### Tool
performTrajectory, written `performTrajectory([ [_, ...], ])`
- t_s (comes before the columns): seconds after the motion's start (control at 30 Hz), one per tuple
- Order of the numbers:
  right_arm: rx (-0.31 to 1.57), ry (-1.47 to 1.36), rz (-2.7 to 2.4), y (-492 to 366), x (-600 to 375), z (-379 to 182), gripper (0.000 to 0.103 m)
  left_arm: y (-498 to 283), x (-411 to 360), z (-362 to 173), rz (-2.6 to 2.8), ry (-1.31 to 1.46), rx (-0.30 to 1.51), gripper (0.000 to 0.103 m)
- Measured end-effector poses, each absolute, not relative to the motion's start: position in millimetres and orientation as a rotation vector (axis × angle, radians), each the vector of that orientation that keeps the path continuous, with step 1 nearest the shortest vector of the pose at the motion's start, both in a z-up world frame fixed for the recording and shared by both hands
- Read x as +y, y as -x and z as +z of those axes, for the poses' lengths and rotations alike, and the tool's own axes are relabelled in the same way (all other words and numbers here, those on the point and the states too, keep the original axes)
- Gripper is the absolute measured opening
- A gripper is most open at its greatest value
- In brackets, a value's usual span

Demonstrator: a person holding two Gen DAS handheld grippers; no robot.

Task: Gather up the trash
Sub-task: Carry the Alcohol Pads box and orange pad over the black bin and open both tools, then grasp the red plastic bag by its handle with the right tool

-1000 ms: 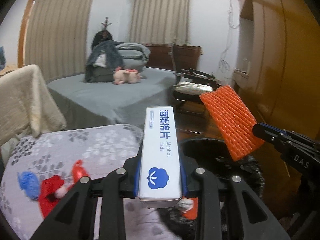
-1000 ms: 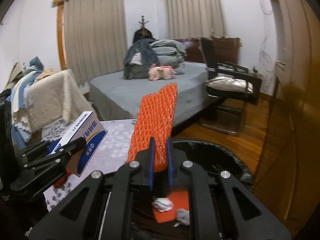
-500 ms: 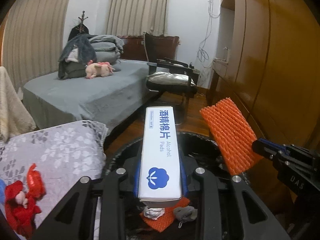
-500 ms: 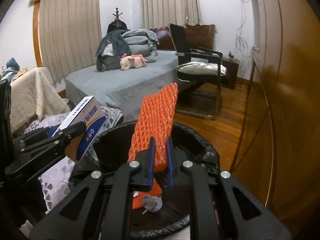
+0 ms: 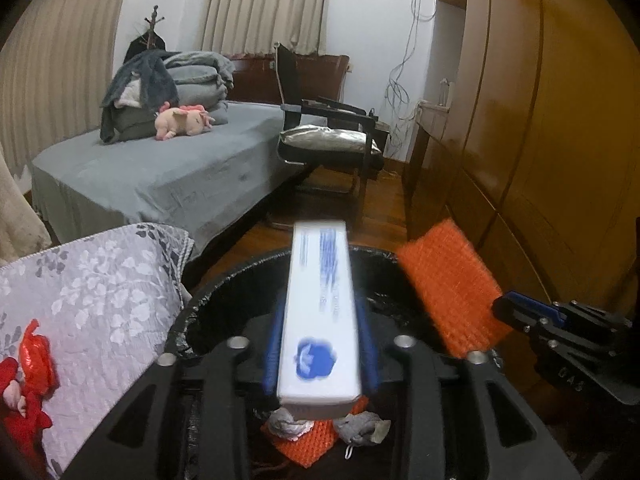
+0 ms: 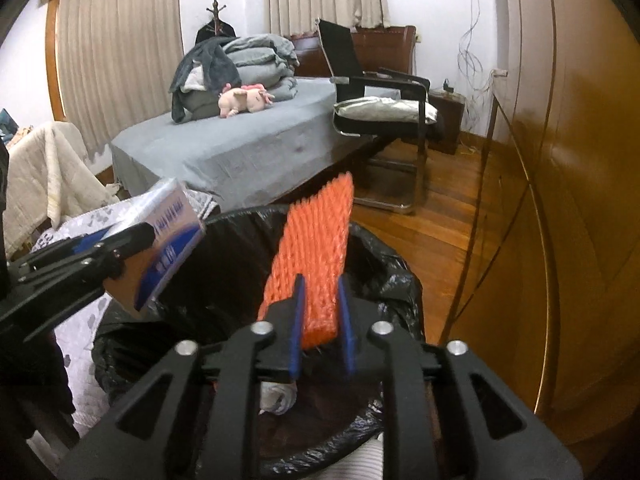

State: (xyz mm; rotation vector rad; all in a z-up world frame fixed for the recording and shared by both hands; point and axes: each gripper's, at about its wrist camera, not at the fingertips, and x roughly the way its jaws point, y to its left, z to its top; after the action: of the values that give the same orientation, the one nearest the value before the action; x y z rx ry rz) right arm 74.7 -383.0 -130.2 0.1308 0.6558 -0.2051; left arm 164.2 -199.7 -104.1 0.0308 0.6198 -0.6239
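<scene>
Nearest the lenses, both tools stood over the black-lined trash bin (image 5: pixel 224 288), each carrying one item. The left gripper (image 5: pixel 320 356) had its jaws parted slightly either side of a white alcohol-pad box (image 5: pixel 320 312), which was motion-blurred; whether the blue pads were still pressing it could not be told, and the box was judged to be at the point of release. The right gripper (image 6: pixel 322 320) showed a visible gap between its blue pads (image 6: pixel 298 328) and the orange foam net (image 6: pixel 316 256) standing between them, so its jaws were judged to be opened and the net no longer clamped.

Inside the bin, below both tools, lay a second orange net piece (image 5: pixel 308 444) and two crumpled grey-white wads (image 5: pixel 362 430) (evidence of deposits already made). Both carried items were above the bin mouth, the box toward the table side, the net toward the wardrobe side.

Beside the bin, on the floral-cloth table (image 5: pixel 100 292), a red crumpled wrapper (image 5: pixel 28 384) remained, well apart from either tool. Judgement: the task was part done, with two items at drop stage and at least the red wrapper left to collect.

Beyond the bin were a grey bed (image 6: pixel 240 148) and a black chair (image 6: pixel 380 92), neither concerned in the task
</scene>
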Motion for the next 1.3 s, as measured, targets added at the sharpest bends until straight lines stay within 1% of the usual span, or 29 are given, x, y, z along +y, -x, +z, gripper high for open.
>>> performTrajectory([
  [0.03,0.66,-0.131,-0.21,-75,-384,-132,0.032,-165,-199,-105,-0.624,-0.028,0.622,0.053],
  [0.07,0.661,-0.135,-0.214,-74,-384,-132,0.035,-165,-196,-105,-0.62,-0.024,0.619,0.057],
  [0.1,0.66,-0.136,-0.215,-73,-385,-133,0.042,-165,-195,-105,-0.619,-0.022,0.621,0.06],
  [0.13,0.654,-0.134,-0.219,-72,-384,-132,0.051,-165,-193,-105,-0.619,-0.019,0.623,0.063],
  [0.17,0.65,-0.132,-0.222,-71,-384,-131,0.056,-165,-190,-105,-0.615,-0.017,0.623,0.069],
  [0.2,0.645,-0.129,-0.224,-70,-384,-130,0.067,-164,-185,-104,-0.602,-0.017,0.618,0.072],
  [0.23,0.64,-0.126,-0.228,-70,-384,-129,0.083,-163,-180,-102,-0.596,-0.016,0.613,0.074],
  [0.27,0.634,-0.123,-0.234,-68,-382,-127,0.09,-161,-173,-101,-0.583,-0.017,0.604,0.079],
  [0.3,0.628,-0.12,-0.236,-68,-381,-126,0.093,-161,-168,-100,-0.569,-0.02,0.601,0.087],
  [0.37,0.631,-0.115,-0.225,-69,-377,-124,0.095,-157,-152,-96,-0.525,-0.028,0.583,0.091],
  [0.5,0.625,-0.113,-0.2,-73,-363,-117,0.096,-151,-121,-89,-0.471,-0.025,0.565,0.096],
  [0.83,0.604,-0.107,-0.07,-91,-297,-106,0.097,-124,-18,-81,-0.274,0.0,0.53,0.097],
  [1.03,0.601,-0.082,0.036,-109,-246,-104,0.097,-116,50,-88,-0.117,0.026,0.538,0.097],
  [1.3,0.598,-0.05,0.162,-135,-179,-106,0.097,-119,115,-94,0.039,0.07,0.541,0.097],
])
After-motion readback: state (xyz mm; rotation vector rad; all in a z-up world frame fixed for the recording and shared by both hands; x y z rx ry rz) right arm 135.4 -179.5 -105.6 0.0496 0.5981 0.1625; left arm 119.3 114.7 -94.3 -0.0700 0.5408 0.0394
